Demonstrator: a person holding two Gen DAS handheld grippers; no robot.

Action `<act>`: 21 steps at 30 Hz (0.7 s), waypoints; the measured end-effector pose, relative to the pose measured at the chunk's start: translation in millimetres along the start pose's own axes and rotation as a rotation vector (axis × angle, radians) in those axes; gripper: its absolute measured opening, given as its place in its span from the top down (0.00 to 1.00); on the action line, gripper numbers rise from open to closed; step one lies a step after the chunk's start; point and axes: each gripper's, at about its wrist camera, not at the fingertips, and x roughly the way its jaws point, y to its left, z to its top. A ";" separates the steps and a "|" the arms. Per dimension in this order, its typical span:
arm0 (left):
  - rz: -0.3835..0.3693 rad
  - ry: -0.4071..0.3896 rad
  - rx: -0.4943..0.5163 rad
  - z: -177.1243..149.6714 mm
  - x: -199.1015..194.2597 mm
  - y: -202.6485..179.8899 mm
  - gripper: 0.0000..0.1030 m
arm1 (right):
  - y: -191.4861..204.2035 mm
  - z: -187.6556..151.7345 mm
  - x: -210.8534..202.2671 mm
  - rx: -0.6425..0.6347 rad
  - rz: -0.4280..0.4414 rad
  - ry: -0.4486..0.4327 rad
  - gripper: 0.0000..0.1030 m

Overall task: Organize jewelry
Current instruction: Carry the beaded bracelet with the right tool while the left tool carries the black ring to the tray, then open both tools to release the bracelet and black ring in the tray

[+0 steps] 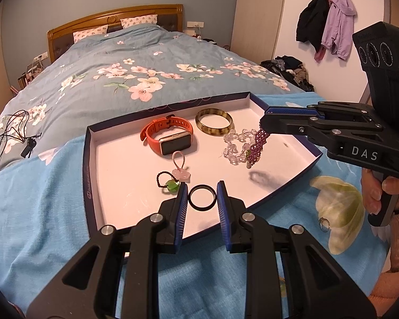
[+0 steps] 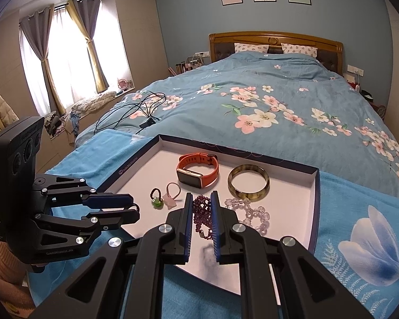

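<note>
1. Sitting under everything is the bed [image 2: 292, 85] with its blue floral duvet, and a bright blue towel [image 1: 40, 199] is spread over the near end.
2. On the towel lies a shallow white-lined box lid [image 1: 91, 143] with a dark blue rim; that's where the jewelry is collected.
3. Right tongs [image 2: 201, 207] come in over the lid's right side, closed on a purple bead bracelet [image 2: 200, 210] that hangs down from the tips, its lower end just beside the clear beads.
4. Left tongs [image 1: 201, 195] sit at the near edge of the lid, pads pinched on a thin black ring [image 1: 202, 197] held flat between them.
5. An orange smartwatch [image 1: 169, 138] stands on its strap near the back of the lid.
6. A mottled amber bangle [image 1: 214, 121] lies flat just right of the watch.
7. A clear crystal bead bracelet [image 1: 235, 146] is bunched up in front of the bangle.
8. A pink flower charm [image 1: 181, 172] on a loop and a green charm [image 1: 171, 186] on a dark cord sit touching, just left of the left tongs' tip.
9. Out on the towel, right of the lid, a small silver ring [image 1: 324, 223] lies on a printed flower.
</note>
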 end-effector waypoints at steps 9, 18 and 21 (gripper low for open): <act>0.006 0.033 -0.012 0.5 13.4 3.2 0.78 | -8.0 0.6 12.5 0.010 -0.002 0.024 0.89; 0.001 0.071 -0.035 -0.3 29.7 11.2 0.78 | -18.1 -4.1 21.0 0.032 -0.020 0.051 0.89; 0.000 0.084 -0.044 -0.5 34.2 13.4 0.78 | -23.3 -5.9 25.1 0.047 -0.024 0.070 0.89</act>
